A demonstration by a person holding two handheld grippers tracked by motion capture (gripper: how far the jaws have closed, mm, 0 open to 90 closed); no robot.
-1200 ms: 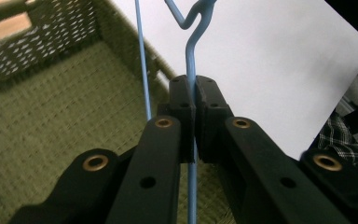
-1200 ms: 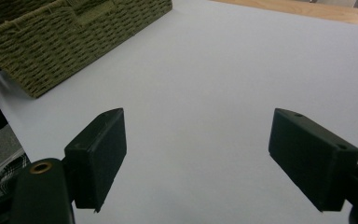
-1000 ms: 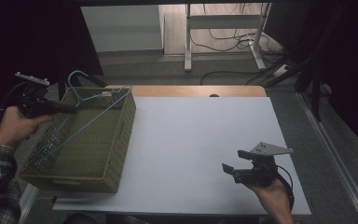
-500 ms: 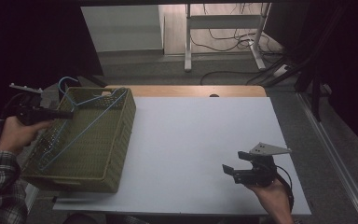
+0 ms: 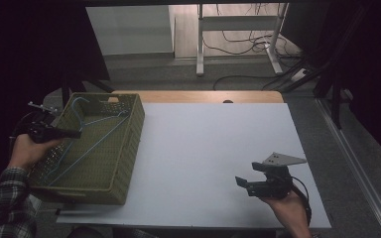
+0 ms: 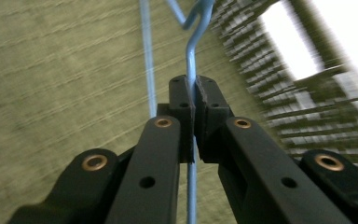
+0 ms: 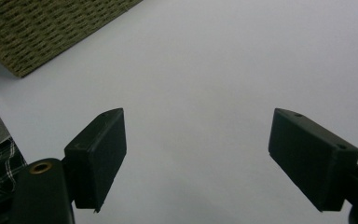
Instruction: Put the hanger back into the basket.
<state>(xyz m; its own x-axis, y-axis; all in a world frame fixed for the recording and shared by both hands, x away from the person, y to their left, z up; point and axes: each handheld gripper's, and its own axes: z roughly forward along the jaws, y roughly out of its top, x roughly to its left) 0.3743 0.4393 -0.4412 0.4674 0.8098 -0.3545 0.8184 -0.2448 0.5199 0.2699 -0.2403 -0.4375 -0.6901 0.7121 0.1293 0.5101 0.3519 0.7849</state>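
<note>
Left gripper: ours (image 5: 72, 133) reaches in over the left rim of the basket (image 5: 129, 148), jaws pressed together on the wire of the blue hanger (image 5: 87, 144). In the left gripper view the gripper (image 6: 194, 100) pinches the hanger (image 6: 192, 51) just below its hook.

Hanger: we see it inside the basket, hook toward the far left corner, its wires slanting across the basket's floor. Whether it rests on the floor or hangs just above it, we cannot tell.

Basket: olive, woven, standing on the left part of the table (image 5: 213, 148), its near left corner past the table's edge. In the right gripper view one corner of the basket (image 7: 42, 32) shows at upper left.

Right gripper: ours (image 5: 243, 184) hovers near the table's near right corner, jaws spread with nothing between them. In the right gripper view the gripper (image 7: 196, 154) faces the bare table (image 7: 214, 70).

In the way: the basket's walls ring the hanger; the left gripper crosses the left one.

Around: a wooden strip (image 5: 198, 96) at the table's far edge, cables (image 5: 248, 47) and a white frame (image 5: 238, 37) on the floor beyond.
</note>
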